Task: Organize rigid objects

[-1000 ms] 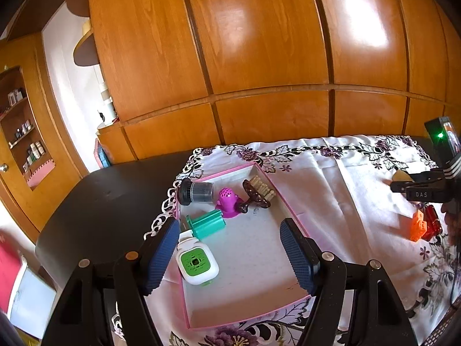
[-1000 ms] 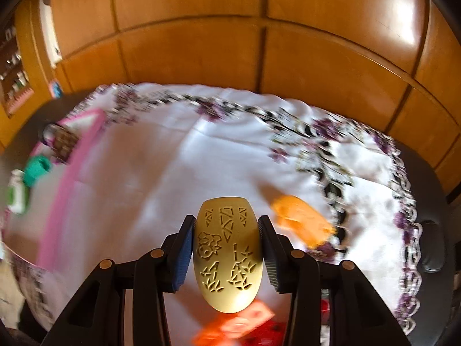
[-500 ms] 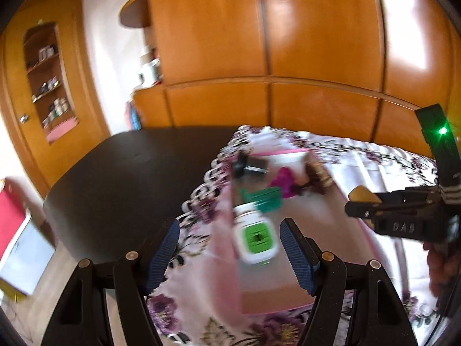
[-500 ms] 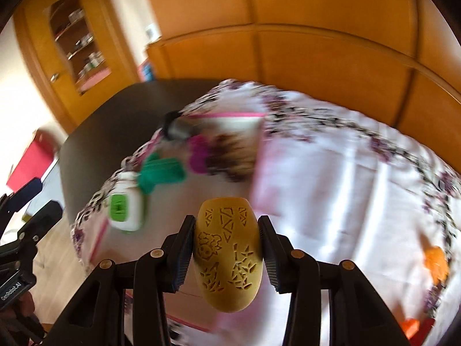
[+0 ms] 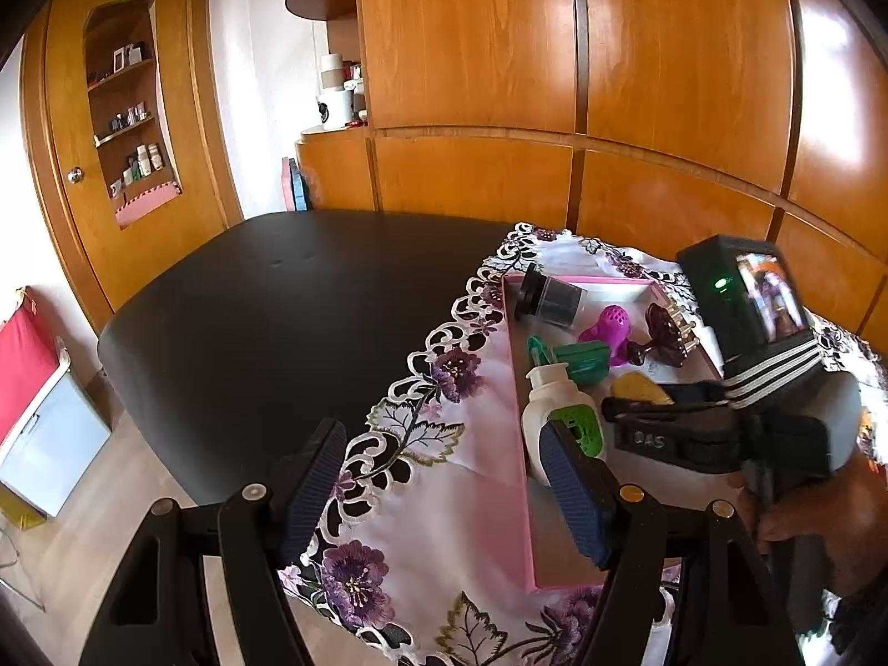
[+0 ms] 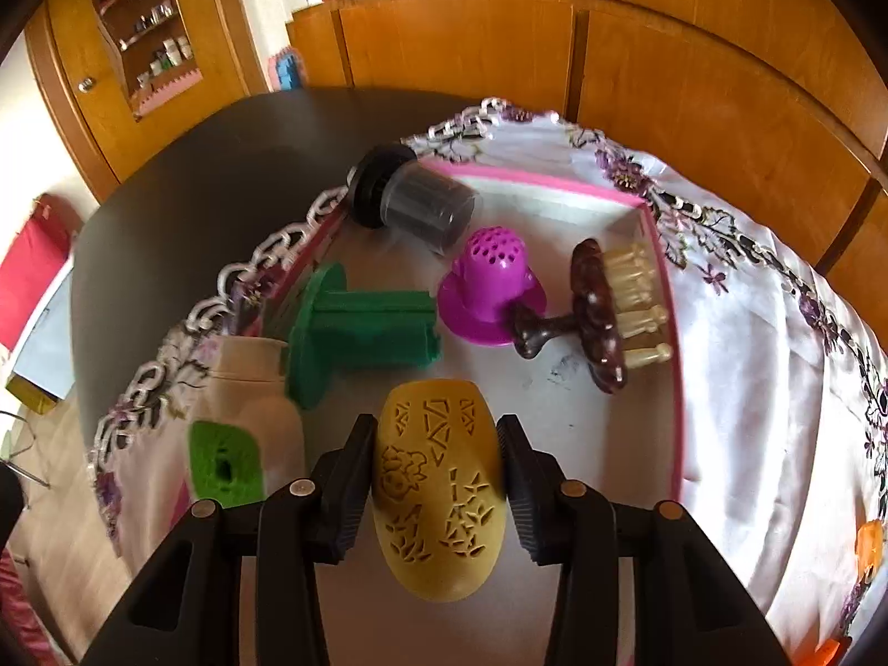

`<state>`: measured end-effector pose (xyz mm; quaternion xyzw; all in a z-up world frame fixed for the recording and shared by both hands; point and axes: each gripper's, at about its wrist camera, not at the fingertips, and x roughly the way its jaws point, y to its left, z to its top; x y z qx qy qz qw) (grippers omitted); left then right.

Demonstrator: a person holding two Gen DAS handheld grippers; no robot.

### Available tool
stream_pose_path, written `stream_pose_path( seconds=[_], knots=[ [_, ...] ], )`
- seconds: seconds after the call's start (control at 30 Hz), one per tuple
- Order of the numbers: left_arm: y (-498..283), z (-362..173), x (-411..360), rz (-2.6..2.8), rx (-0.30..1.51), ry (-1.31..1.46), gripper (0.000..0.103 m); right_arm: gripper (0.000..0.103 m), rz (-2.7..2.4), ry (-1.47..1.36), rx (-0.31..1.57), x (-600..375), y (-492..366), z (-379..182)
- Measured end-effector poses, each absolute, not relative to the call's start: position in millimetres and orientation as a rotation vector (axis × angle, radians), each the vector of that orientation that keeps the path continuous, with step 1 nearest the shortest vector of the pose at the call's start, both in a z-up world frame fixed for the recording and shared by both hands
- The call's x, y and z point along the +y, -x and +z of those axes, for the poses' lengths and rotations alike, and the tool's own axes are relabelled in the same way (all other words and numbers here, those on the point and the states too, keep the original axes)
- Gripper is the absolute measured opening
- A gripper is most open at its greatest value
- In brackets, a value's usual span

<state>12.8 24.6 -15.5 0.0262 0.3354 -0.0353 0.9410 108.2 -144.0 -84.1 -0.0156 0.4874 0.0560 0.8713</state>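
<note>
My right gripper (image 6: 435, 477) is shut on a yellow egg-shaped piece with cut-out patterns (image 6: 438, 494) and holds it over the pink-rimmed tray (image 6: 663, 299). In the tray lie a dark jar with a black lid (image 6: 413, 205), a purple perforated cap (image 6: 494, 288), a brown brush (image 6: 605, 316), a green spool (image 6: 355, 333) and a white bottle with a green patch (image 6: 250, 433). My left gripper (image 5: 444, 491) stands open and empty, left of the tray over the cloth's edge. In the left wrist view the right gripper (image 5: 638, 405) with the yellow piece (image 5: 638, 388) hangs above the tray (image 5: 524, 477).
A white cloth with purple flowers (image 5: 422, 466) covers the right part of a black table (image 5: 277, 322). Orange pieces (image 6: 868, 544) lie on the cloth at the far right. Wooden cabinets (image 5: 555, 83) stand behind the table. A hand (image 5: 805, 516) grips the right tool.
The right gripper has carried the yellow piece leftward from the open cloth to above the tray. The left gripper has swung left, off the tray, to the cloth's edge.
</note>
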Motion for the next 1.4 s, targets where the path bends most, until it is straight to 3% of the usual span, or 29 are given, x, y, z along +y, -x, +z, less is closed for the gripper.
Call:
stream_pose_path(
  seconds=[0.57,1.4],
  knots=[
    [-13,-18,23,-0.072,0.702,-0.047,0.073,0.052,0.08,0.125,0.908,-138,-77,-63],
    [-8,-7,-22,-0.13,0.693,-0.116,0.074,0.052,-0.054,0.19,0.655,-165,17,20]
  ],
)
